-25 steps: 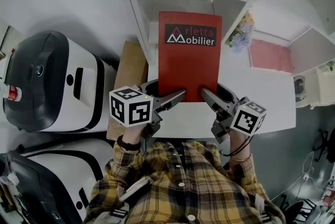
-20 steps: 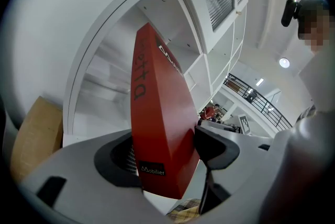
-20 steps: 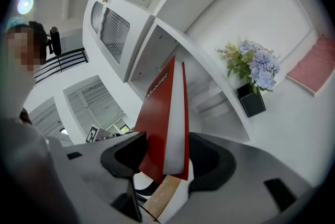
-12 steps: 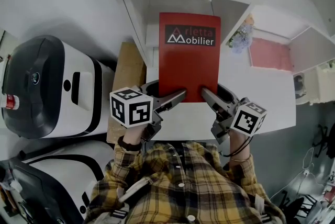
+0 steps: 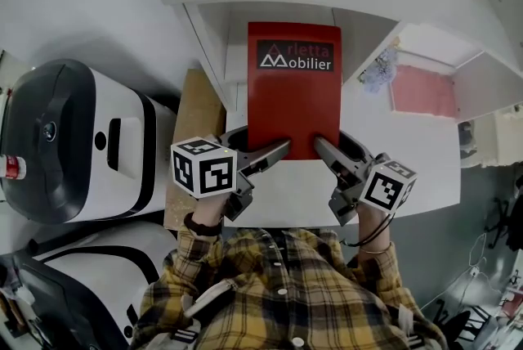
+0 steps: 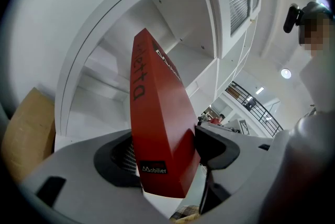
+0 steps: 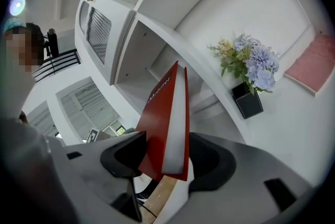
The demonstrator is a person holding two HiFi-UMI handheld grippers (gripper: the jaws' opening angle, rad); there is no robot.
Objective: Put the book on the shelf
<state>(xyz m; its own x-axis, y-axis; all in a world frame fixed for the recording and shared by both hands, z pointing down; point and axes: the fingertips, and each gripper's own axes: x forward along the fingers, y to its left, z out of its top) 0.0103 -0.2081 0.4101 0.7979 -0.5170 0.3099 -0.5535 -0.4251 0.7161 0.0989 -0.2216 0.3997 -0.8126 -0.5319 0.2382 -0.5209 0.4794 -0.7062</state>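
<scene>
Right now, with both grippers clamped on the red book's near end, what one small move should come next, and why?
Probably ease the book forward into the open shelf compartment ahead. The left gripper and right gripper each clamp a near corner, and its far end points at that opening, about at its mouth, so a short straight push seems enough before releasing.
</scene>
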